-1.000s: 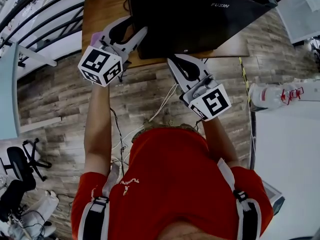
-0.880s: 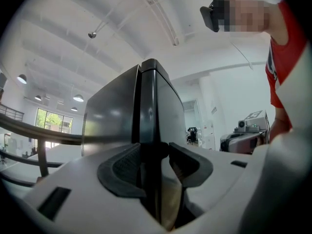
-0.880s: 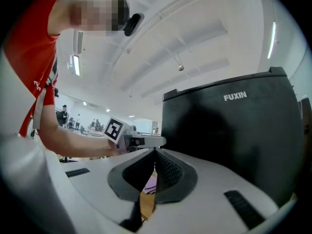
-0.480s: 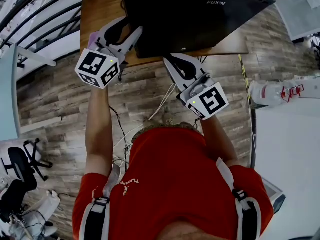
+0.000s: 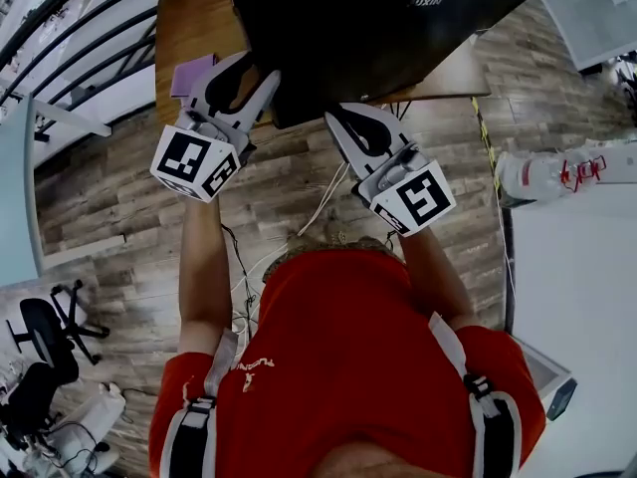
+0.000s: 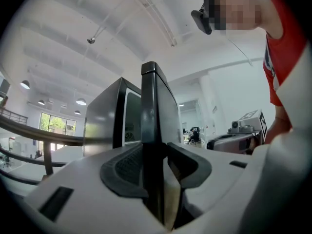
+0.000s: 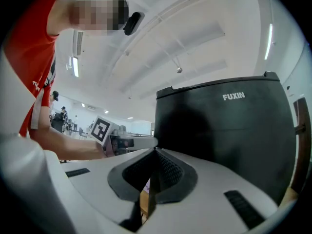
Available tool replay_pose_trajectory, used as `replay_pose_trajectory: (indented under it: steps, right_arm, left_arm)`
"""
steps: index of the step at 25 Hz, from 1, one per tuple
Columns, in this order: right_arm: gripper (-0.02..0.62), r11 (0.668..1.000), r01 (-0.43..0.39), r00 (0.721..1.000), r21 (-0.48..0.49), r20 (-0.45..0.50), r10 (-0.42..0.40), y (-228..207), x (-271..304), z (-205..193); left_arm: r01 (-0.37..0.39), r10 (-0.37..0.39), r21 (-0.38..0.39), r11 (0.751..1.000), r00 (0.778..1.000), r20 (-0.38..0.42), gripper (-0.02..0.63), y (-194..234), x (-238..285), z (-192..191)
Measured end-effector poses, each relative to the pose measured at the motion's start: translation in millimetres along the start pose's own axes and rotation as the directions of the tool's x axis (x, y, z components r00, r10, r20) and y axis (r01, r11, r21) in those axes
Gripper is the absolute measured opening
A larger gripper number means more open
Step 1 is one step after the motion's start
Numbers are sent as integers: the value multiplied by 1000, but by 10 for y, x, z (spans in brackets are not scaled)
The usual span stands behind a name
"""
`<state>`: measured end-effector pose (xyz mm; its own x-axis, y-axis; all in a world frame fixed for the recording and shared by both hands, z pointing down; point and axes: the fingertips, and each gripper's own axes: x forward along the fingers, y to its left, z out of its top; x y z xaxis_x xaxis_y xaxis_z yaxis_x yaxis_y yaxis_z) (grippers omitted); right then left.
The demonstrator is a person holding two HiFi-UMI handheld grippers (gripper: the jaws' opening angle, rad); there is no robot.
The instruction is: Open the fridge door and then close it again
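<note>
fridge: 1, black fridge point(image 5: 368, 28) with "FUXIN" lettering, standing at the near edge of 1 wooden table point(image 5: 194, 28)
door: 1 fridge door point(image 6: 153, 111), ajar, its free edge upright between the left jaws, cabinet just behind it
grippers: 2, both level, side by side in front of the fridge
left gripper point(image 6: 157, 155): jaws wide, have just been closing, pads now on both faces of the door edge
right gripper point(image 7: 152, 167): jaws fully together, nothing between them, facing the lettered black face, not touching it
extras: 1 purple flat item point(image 5: 191, 74) on the table beside the left gripper; 2 black office chairs point(image 5: 45, 327) on the floor, far left
</note>
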<state>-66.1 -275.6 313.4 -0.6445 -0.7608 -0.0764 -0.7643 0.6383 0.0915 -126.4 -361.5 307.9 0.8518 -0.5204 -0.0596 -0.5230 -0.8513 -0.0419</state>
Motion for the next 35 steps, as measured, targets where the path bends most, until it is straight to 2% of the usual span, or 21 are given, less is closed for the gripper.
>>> replay_pose_trajectory:
  steps: [16, 22, 28, 35]
  right_arm:
    - [26, 995, 101, 995, -11, -18, -101, 248, -505, -51]
    - [26, 993, 117, 993, -19, -9, -117, 226, -721, -17]
    - [26, 995, 99, 995, -19, 21, -98, 223, -1064, 41]
    - [28, 1000, 13, 999, -14, 29, -13, 260, -1498, 77]
  left_arm:
    - [42, -42, -18, 999, 999, 32, 130, -903, -338, 61]
    - [47, -46, -31, 998, 998, 35, 127, -1176, -358, 70]
    - [22, -20, -30, 999, 999, 45, 126, -1579, -410, 96]
    - [-45, 46, -27, 999, 998, 41, 124, -2064, -409, 102]
